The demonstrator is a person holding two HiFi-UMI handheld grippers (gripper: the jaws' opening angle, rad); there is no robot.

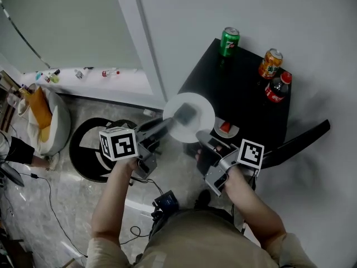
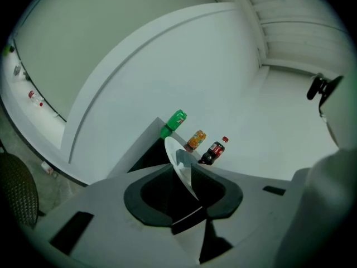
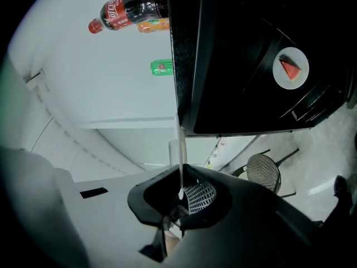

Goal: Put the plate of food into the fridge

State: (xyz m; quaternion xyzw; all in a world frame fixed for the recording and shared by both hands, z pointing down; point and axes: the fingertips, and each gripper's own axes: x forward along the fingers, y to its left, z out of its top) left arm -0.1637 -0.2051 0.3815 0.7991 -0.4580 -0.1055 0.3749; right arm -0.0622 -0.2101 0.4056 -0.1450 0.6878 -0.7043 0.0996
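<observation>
A white plate (image 1: pixel 192 128) hangs in the air in front of a black fridge (image 1: pixel 245 102), and both grippers hold its rim. My left gripper (image 1: pixel 181 116) comes from the left, one finger lying across the plate's top. In the left gripper view the plate (image 2: pixel 179 156) runs edge-on between the jaws of my left gripper (image 2: pixel 187 175). My right gripper (image 1: pixel 203 139) grips the near right rim. The right gripper view shows the plate's thin edge (image 3: pixel 181 155) reaching down into my right gripper (image 3: pixel 181 191). A small plate with a red food slice (image 1: pixel 226 128) (image 3: pixel 290 68) rests on the black top.
On the fridge top stand a green can (image 1: pixel 229 41), an orange can (image 1: pixel 270 63) and a cola bottle (image 1: pixel 277 87). A long black panel (image 1: pixel 295 144) juts out at the right. A round dark mesh chair (image 1: pixel 89 149) and cables (image 1: pixel 139 197) are on the floor at the left.
</observation>
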